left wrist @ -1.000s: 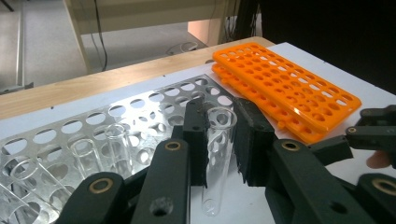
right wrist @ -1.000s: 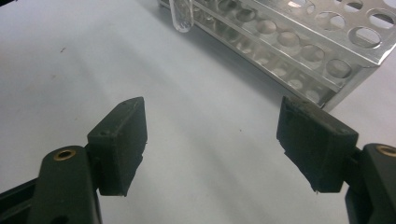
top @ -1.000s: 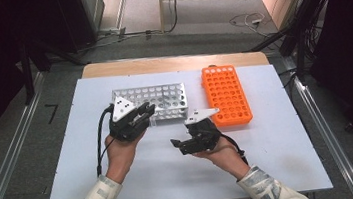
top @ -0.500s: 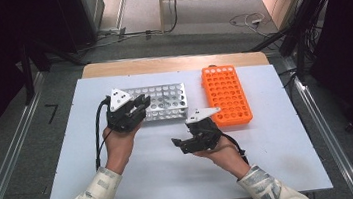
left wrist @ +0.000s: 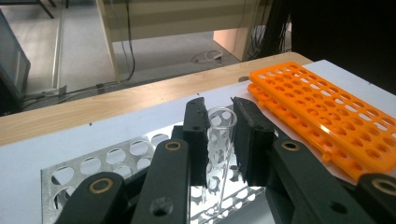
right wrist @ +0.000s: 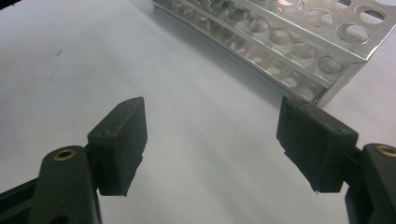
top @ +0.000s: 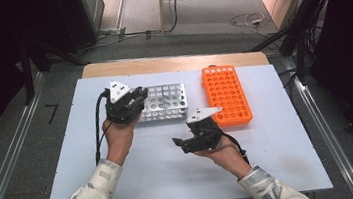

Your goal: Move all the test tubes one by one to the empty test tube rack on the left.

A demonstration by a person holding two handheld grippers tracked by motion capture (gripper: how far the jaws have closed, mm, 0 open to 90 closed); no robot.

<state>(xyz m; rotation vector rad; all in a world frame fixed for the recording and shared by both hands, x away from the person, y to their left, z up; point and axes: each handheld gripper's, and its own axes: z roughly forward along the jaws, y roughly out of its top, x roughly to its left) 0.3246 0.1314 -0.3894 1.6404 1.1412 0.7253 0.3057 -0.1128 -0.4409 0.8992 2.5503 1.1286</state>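
A clear glass test tube [left wrist: 220,140] stands upright between the jaws of my left gripper [left wrist: 219,109], which is shut on it. That left gripper [top: 136,98] hangs over the left end of the silver metal rack [top: 164,101]. The tube's lower end points down toward the silver rack's [left wrist: 116,161] holes. An orange plastic rack [top: 225,94] lies to the right, its holes bare. My right gripper [top: 179,143] rests low over the white table, in front of the racks. The right gripper [right wrist: 212,140] is open with nothing between its fingers.
The white board [top: 70,157] covers a wooden table [top: 170,64] whose far edge shows behind the racks. Metal rails [top: 6,164] run along both sides on the floor. Cables [top: 251,20] lie on the floor beyond.
My left gripper has moved away from me and left, from the silver rack's front middle to its left end, with the tube in it. The right gripper has stayed put.
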